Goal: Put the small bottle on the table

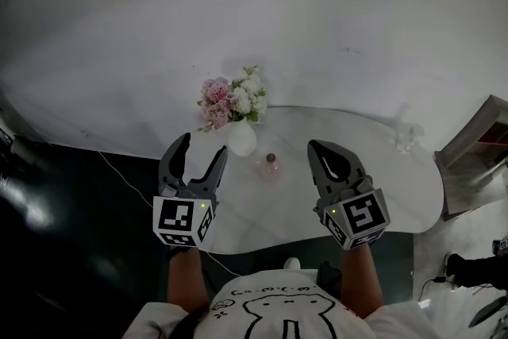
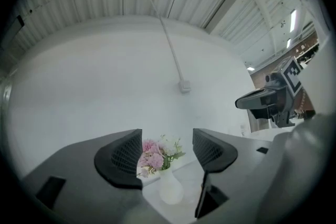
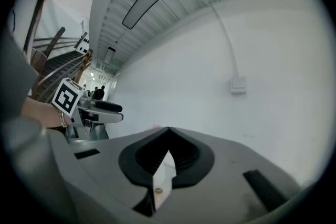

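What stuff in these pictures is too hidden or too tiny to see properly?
Small bottle: tiny in the head view, no detail shows.
Right gripper view: the shut right tongs cover the table; no bottle shows.
Left gripper view: no bottle shows either; the open left tongs may cover it.
Pale thing at the table's right end, head view: too faint to name.

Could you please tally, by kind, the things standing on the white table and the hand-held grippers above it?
vase of flowers: 1
small bottle: 1
clear object at the far right, too small to identify: 1
hand-held gripper: 2, the left hand-held gripper and the right hand-held gripper
Total: 5
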`<state>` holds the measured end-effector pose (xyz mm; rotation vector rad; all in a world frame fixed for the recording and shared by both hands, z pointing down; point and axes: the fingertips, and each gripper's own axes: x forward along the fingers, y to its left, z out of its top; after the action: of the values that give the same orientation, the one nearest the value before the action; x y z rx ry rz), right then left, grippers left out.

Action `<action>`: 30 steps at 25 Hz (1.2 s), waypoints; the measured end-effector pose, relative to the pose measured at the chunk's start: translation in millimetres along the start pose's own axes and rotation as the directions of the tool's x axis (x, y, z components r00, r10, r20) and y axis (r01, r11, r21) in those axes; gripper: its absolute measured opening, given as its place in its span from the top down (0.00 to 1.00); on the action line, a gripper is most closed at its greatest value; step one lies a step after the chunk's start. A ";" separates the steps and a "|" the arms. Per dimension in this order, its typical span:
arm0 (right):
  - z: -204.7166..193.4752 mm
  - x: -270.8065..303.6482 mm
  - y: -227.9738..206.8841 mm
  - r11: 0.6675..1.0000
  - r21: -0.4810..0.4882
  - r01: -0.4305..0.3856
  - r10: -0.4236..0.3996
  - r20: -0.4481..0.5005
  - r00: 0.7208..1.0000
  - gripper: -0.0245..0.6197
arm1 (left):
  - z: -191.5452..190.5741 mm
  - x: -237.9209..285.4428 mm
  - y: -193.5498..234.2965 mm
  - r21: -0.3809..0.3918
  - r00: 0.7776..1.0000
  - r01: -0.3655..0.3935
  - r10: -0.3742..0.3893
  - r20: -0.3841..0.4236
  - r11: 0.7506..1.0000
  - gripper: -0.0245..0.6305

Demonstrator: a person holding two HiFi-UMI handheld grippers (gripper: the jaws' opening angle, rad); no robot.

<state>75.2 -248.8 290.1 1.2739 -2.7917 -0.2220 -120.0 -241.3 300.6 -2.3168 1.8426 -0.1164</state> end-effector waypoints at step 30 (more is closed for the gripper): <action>89.4 -22.3 -19.0 0.992 -0.072 0.102 -0.089 0.161 0.983 0.97 | 90.7 -5.7 34.2 0.069 0.986 -0.060 0.048 0.161 0.996 0.96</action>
<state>93.4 -235.0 198.8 1.4318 -2.8183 -0.4551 -138.5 -234.9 205.6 -2.1574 1.7894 0.0082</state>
